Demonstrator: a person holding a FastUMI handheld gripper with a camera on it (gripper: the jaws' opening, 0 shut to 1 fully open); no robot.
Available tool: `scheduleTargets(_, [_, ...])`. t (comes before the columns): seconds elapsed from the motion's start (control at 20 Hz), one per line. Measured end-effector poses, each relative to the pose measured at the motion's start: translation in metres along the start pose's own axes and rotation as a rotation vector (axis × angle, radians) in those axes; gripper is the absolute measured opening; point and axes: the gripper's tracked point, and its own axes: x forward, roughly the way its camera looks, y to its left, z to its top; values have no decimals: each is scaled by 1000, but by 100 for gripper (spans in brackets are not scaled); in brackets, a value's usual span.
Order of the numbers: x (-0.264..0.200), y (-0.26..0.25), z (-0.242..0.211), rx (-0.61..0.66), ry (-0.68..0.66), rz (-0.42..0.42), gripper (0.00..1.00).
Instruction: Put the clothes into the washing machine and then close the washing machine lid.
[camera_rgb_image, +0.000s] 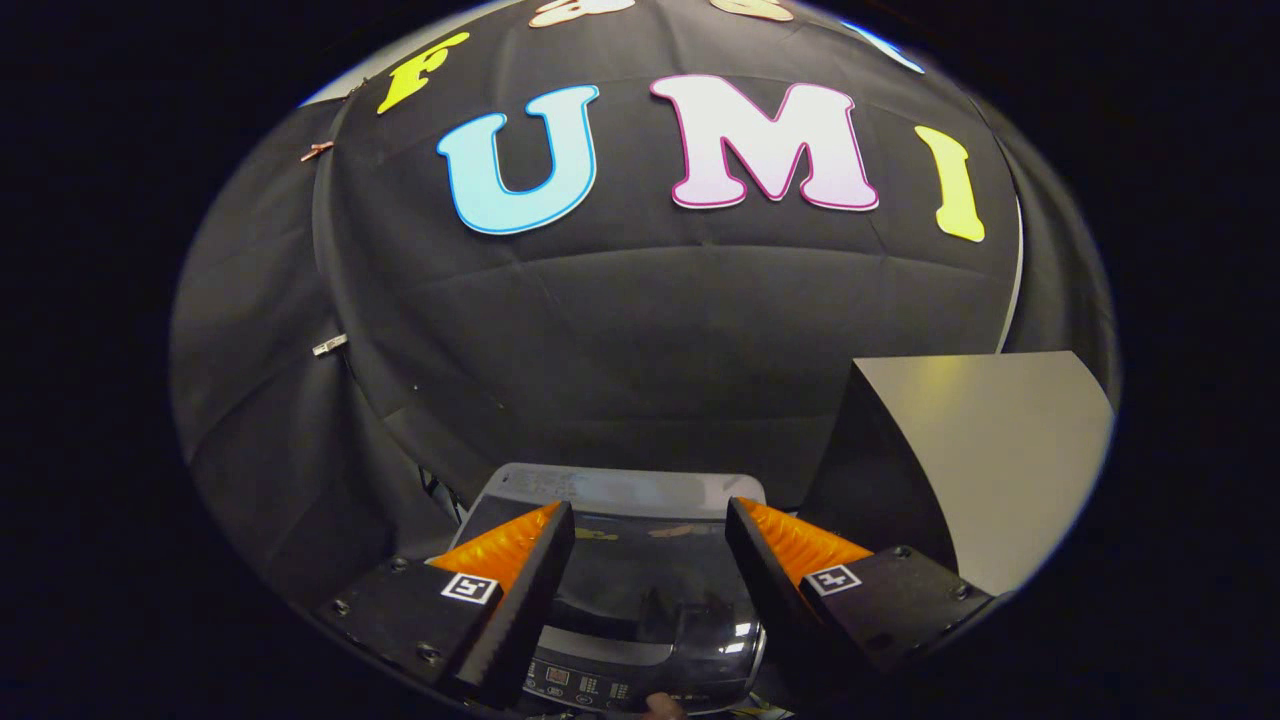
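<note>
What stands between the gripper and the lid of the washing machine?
Nothing visible does. The gripper is open and holds nothing, and the washing machine shows between its fingers, below and just ahead. Its dark glossy lid lies flat with nothing on it. The white table stands aside, beyond the right finger.

Washing machine (640, 600) front panel partly hidden behind fingers (520, 590).

Gripper (650, 525) fingers spread apart, empty
</note>
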Motion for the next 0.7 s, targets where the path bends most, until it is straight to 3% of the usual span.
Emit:
scheduleTargets(0.4, [-15,19,26,-34,-90,69,95])
scheduleTargets(0.7, [-66,13,63,-10,-193,105,95])
